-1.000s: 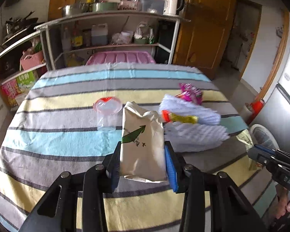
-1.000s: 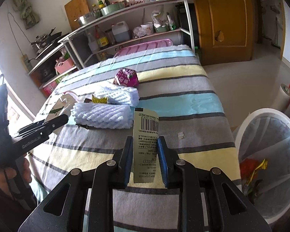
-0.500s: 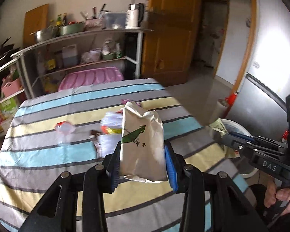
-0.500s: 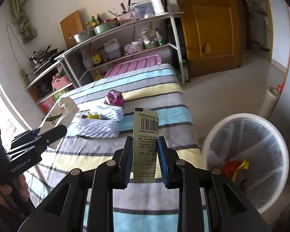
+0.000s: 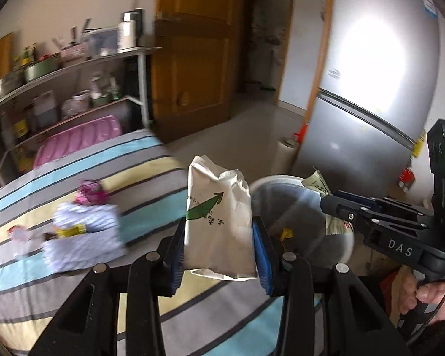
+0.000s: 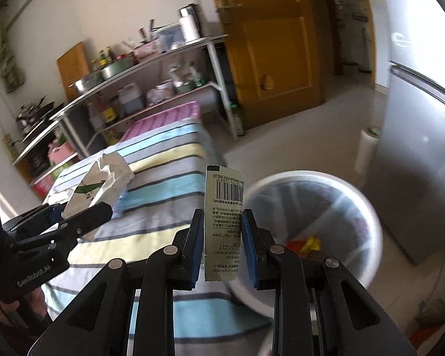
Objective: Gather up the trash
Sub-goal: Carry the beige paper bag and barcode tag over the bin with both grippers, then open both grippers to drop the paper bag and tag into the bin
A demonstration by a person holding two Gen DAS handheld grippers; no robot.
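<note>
The left claw (image 5: pixel 219 237) pinches a white bag (image 5: pixel 218 222) upright between its pads, so nothing can spill out. The right claw (image 6: pixel 222 237) pinches a wrapper (image 6: pixel 223 207) by its edges. The bin (image 6: pixel 326 184) waits just ahead of both claws (beside the striped desk (image 6: pixel 163 184)), ready for dropping.

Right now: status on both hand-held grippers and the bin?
Left hand-held gripper shut on white paper bag. Right hand-held gripper shut on barcode wrapper. Trash bin beside the table, lined, open, some trash inside. Nothing blocking the drop.
</note>
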